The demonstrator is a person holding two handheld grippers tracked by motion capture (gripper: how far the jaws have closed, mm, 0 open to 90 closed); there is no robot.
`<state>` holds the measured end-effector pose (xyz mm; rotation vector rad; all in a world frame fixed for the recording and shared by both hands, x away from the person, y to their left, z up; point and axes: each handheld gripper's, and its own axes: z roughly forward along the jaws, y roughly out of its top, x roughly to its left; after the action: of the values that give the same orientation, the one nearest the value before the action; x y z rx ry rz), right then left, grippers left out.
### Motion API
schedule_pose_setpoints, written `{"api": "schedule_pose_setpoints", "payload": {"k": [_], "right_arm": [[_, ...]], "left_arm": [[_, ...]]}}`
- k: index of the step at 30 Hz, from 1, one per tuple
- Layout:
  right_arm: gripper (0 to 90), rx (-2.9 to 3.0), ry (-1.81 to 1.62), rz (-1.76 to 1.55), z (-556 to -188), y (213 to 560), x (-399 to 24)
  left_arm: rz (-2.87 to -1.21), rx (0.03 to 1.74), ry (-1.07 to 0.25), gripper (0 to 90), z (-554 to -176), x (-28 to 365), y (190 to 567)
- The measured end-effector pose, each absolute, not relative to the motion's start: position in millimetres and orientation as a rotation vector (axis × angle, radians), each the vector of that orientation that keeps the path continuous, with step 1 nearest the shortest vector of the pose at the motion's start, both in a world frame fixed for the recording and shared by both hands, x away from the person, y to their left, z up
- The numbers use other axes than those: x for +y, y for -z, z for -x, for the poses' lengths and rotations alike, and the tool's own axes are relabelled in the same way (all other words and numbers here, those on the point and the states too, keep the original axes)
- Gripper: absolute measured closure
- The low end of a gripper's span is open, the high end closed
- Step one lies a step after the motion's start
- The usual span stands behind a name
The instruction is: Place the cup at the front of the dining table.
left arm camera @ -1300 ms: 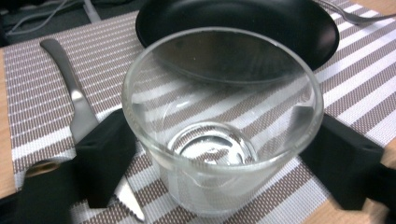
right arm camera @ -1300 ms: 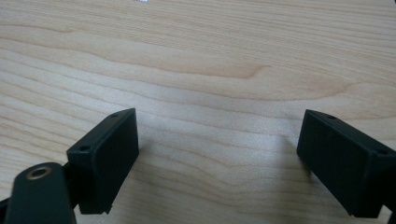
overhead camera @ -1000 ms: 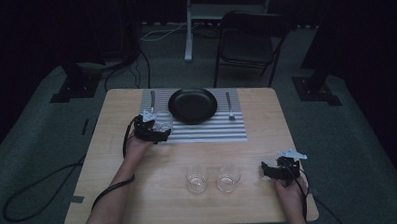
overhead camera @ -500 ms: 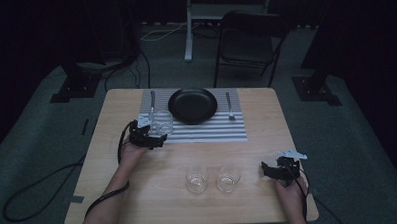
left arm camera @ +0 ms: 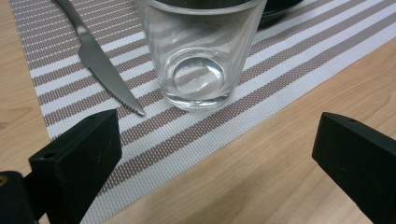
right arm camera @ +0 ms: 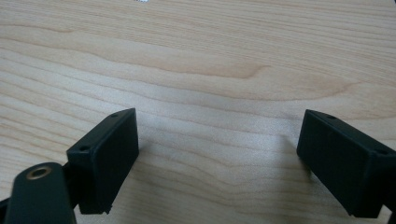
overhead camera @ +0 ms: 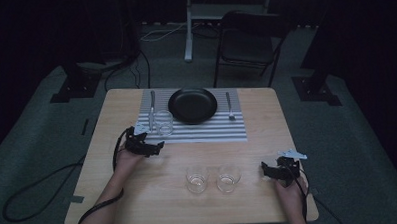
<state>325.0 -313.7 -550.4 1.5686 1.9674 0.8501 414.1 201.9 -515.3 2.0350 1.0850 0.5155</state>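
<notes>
Facing the glass point(left arm camera: 201, 51) on the striped placemat point(overhead camera: 207, 134), the left gripper point(overhead camera: 146, 145) hangs just short of it with jaws spread wide and nothing between them. The glass stands upright near the placemat's front-left corner, just beside the knife point(left arm camera: 100, 60) and close to the black plate point(overhead camera: 193, 104). The right gripper point(overhead camera: 274, 170), likewise spread and empty, rests low over bare wood well to the placemat's front right.

Risk, as judged: the knife tip lies close to the glass foot; a jaw sweeping in on that side could catch the blade and drag it. Clear glass is slick, so an off-centre pinch may tip it toward the plate. Two more glasses point(overhead camera: 197, 178) point(overhead camera: 228, 177) stand in front of the placemat, within reach of a careless forearm.

Surface: pale wood table point(overhead camera: 114, 195), woven placemat, fork point(overhead camera: 229, 106) right of the plate. Room dim, dark carpet, a folding chair point(overhead camera: 249, 40) beyond the placemat, cables on the floor.
</notes>
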Motion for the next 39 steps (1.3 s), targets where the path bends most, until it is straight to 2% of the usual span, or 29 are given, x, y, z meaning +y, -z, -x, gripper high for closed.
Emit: {"api": "schedule_pose_setpoints", "payload": {"k": [17, 39], "right_arm": [[12.3, 1.967, -0.85, -1.568, -325, 550, -314], [12.3, 1.968, -0.85, -1.569, -325, 550, -314]], "left_arm": [[-2.028, 1.065, -0.522, 1.9, -386, 209, 511], [-1.987, 1.089, -0.591, 2.0, -329, 242, 511]]}}
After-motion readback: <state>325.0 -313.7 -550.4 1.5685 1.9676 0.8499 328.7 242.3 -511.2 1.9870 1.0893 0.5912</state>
